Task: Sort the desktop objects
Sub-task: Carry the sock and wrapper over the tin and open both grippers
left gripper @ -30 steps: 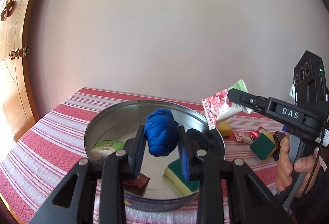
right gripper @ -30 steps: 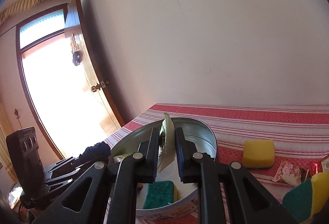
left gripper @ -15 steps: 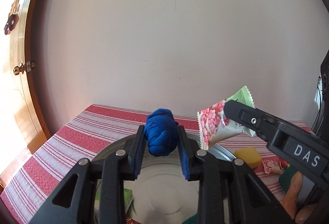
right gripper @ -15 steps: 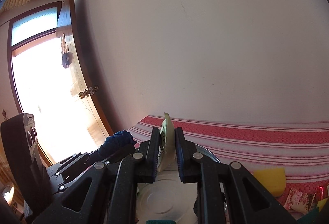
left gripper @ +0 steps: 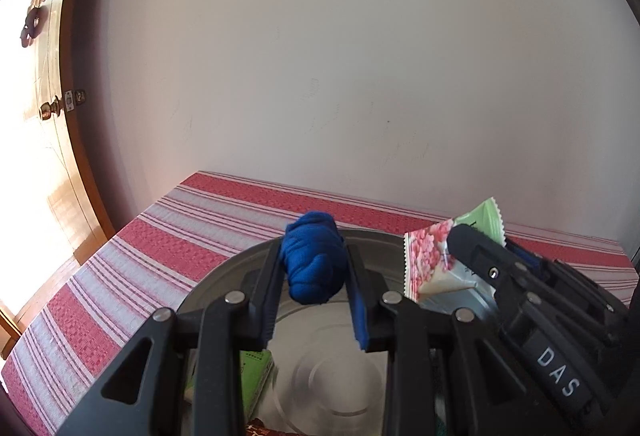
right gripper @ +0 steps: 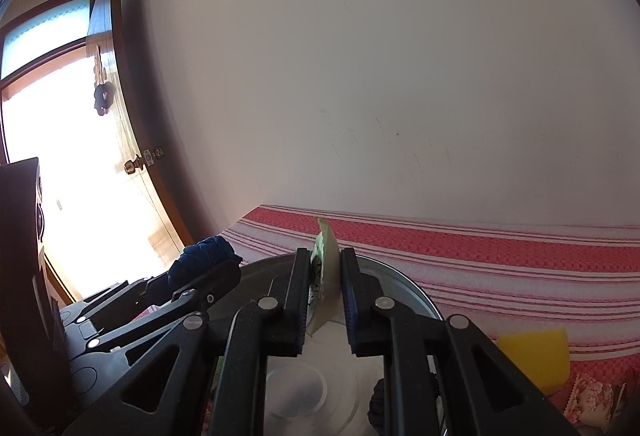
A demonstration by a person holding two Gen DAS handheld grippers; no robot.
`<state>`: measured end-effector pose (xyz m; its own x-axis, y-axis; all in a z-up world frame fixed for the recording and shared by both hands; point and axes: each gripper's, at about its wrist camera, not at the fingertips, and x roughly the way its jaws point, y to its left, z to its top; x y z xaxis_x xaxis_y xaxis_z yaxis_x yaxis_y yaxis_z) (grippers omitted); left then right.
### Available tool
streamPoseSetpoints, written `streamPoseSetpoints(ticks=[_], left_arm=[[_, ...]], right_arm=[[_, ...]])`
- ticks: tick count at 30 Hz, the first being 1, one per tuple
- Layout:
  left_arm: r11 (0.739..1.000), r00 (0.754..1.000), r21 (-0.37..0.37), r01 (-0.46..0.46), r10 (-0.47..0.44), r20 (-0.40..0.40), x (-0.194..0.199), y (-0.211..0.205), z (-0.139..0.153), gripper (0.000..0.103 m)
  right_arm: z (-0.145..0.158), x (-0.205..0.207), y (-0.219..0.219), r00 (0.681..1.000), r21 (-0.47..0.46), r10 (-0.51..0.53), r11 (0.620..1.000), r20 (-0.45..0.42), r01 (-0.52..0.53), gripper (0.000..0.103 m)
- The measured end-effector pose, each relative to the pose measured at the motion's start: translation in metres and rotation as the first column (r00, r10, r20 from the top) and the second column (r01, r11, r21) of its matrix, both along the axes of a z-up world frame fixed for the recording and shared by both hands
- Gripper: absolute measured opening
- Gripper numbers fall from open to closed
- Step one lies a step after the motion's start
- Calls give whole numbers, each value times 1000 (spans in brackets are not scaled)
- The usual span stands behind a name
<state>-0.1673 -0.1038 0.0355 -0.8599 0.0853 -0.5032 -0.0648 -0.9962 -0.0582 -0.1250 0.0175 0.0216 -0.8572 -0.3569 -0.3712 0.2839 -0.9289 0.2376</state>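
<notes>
Surface: red-striped tablecloth point(left gripper: 168, 248), round metal tin point(left gripper: 224, 284) near me.
Left gripper point(left gripper: 314, 278): clamps my blue cloth bundle point(left gripper: 314, 260).
Right gripper point(right gripper: 325, 286): pinches a snack packet point(right gripper: 326, 264).
Change: both moved above the tin; release likely next.

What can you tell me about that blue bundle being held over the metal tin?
The blue bundle looks like soft knitted or woven cloth, rolled into a lumpy ball of deep royal blue. It is pinched from both sides between the jaws of the left gripper, which is shut on it, and hangs in the air above the round metal tin, not resting on anything. From the right wrist view only a darker part of it shows.
</notes>
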Motion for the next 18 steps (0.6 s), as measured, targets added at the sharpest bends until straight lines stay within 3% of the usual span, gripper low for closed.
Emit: streamPoseSetpoints(ticks=[2,5,7,9,10,12,14,18], left_arm=[[1000,1000,-4,-1,1,20,-4,0,-4,30],[1000,1000,5,-16,16,24,-2,-2,-10,58],[998,998,11,-55,55,-1,5,-3,-11,68],[995,995,23,-97,98,-33,11,-9,-12,81],[993,992,29,-114,116,-59,17,-9,-10,85],[990,984,33,-140,143,-106,25,-11,-9,103],[989,978,30,-145,148,-146,32,-10,-8,102],[986,964,-16,-167,160,-211,40,-4,-8,102]], right_arm=[[-4,1,2,1000,8,-8,1000,-5,8,18],[-3,8,3,998,9,-30,1000,-58,30,23],[-3,14,6,994,12,-58,998,-93,59,38],[-4,20,11,989,0,-95,995,-113,96,65],[-4,24,13,985,-21,-111,994,-135,109,67],[-7,34,20,977,-76,-124,991,-175,113,74],[-10,44,26,966,-116,-160,984,-203,138,81],[-17,63,34,936,-106,-263,964,-235,244,93]])
